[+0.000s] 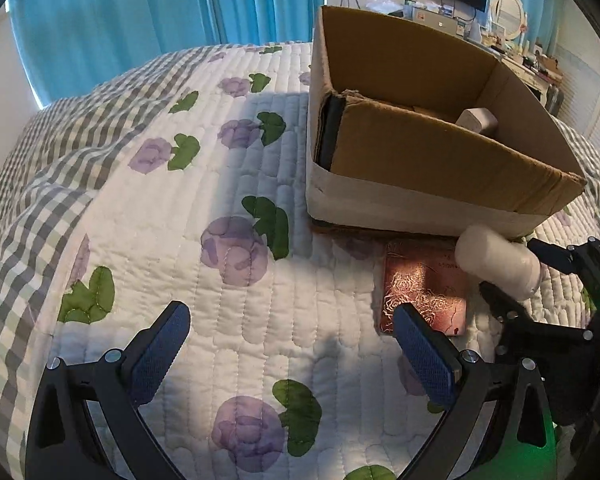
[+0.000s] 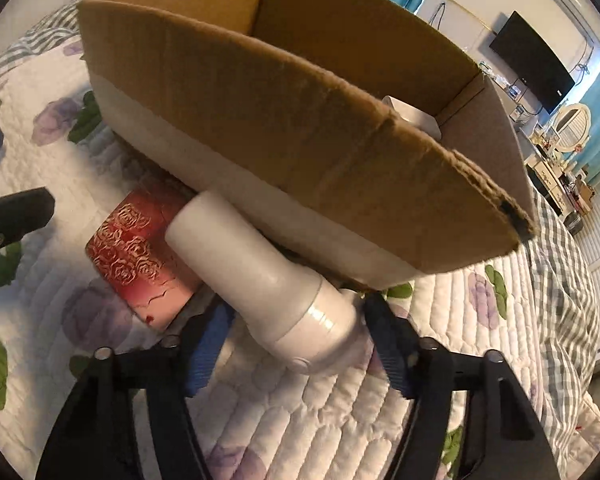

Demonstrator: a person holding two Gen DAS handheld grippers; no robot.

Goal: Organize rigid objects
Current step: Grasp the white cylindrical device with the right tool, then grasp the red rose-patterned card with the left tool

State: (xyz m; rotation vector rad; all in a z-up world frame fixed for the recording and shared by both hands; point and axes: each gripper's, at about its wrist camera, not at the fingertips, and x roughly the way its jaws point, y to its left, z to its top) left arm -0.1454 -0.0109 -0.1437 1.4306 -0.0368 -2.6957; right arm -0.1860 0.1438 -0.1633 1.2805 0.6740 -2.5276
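At upper right we see the cardboard box (image 1: 440, 152) on the quilted bed (image 1: 228, 184), the red tin (image 2: 140, 256) below it, and, centre frame, the right gripper (image 2: 300, 344) clamping a rigid, likely light, smooth white bottle (image 2: 268, 280) near its base, while our left gripper (image 1: 296, 348) gapes empty.

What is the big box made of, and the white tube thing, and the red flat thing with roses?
The box looks like brown corrugated cardboard: matte, with frayed edges and a white band low on its outside. The white tube in the right gripper seems to be smooth plastic, with shiny glints on its wide end. The red flat thing has glinting raised roses; it may be card or metal.
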